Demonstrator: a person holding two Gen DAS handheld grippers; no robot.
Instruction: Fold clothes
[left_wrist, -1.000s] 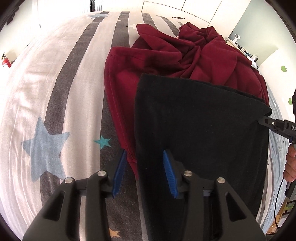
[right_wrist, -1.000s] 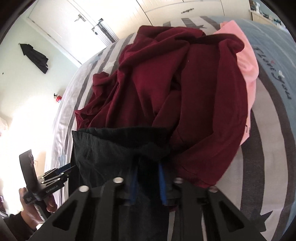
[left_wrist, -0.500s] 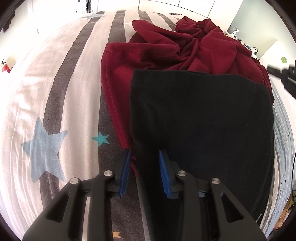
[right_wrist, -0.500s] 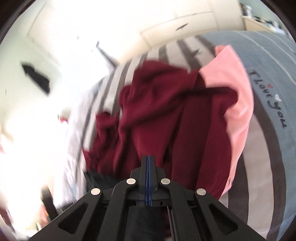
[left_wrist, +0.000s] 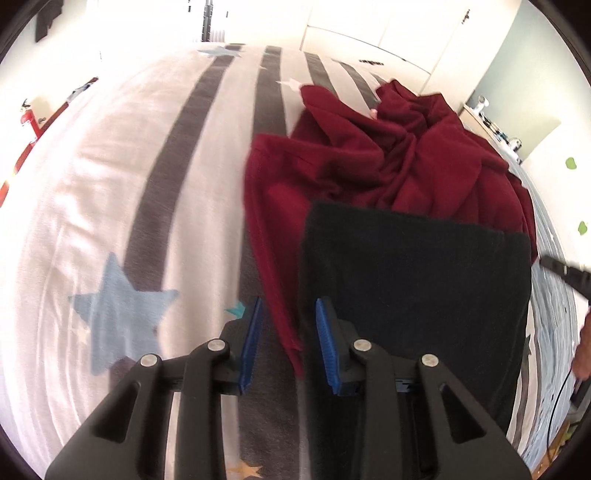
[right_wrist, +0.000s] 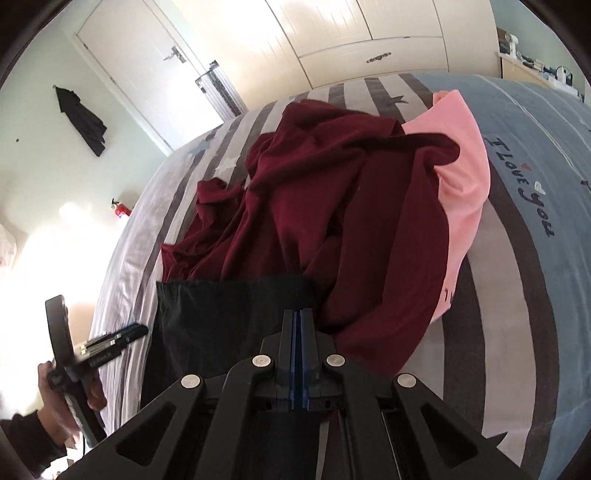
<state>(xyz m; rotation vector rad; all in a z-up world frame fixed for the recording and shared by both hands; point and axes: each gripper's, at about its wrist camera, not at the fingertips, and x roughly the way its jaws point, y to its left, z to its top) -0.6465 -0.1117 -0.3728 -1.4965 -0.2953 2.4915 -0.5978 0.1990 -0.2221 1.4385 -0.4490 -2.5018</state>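
My bed (left_wrist: 110, 177), spread with a white quilt striped in grey and dotted with blue stars, fills both views. A second ago the black folded garment (left_wrist: 413, 280) was pinched at its far corner in my right claw (right_wrist: 297, 325); now that corner lies down and the garment sits as a flat dark rectangle at the near edge of the bed, partly over the crumpled maroon garment (left_wrist: 388, 162). I judge that this fold is finished and the black piece is ready to be set aside.

My right claw has let go and lifted. Its blue pads are pressed together with nothing between them, and it hangs just above the black garment's far edge. My left claw (left_wrist: 288, 343) has narrowed a little but stays parted, empty, straddling the line where the maroon hem meets the black cloth's left edge. It touches neither as far as I can tell.

Next I expect to turn to the maroon heap, and that is the awkward part: it is bunched in deep creases, the black rectangle rests on its near portion, and a pink garment (right_wrist: 461, 177) lies tucked under its far right side. Pulling the maroon cloth free could drag the finished fold out of shape.

Far off, a small red fire extinguisher (right_wrist: 122, 208) stands by the wall, out of the way.
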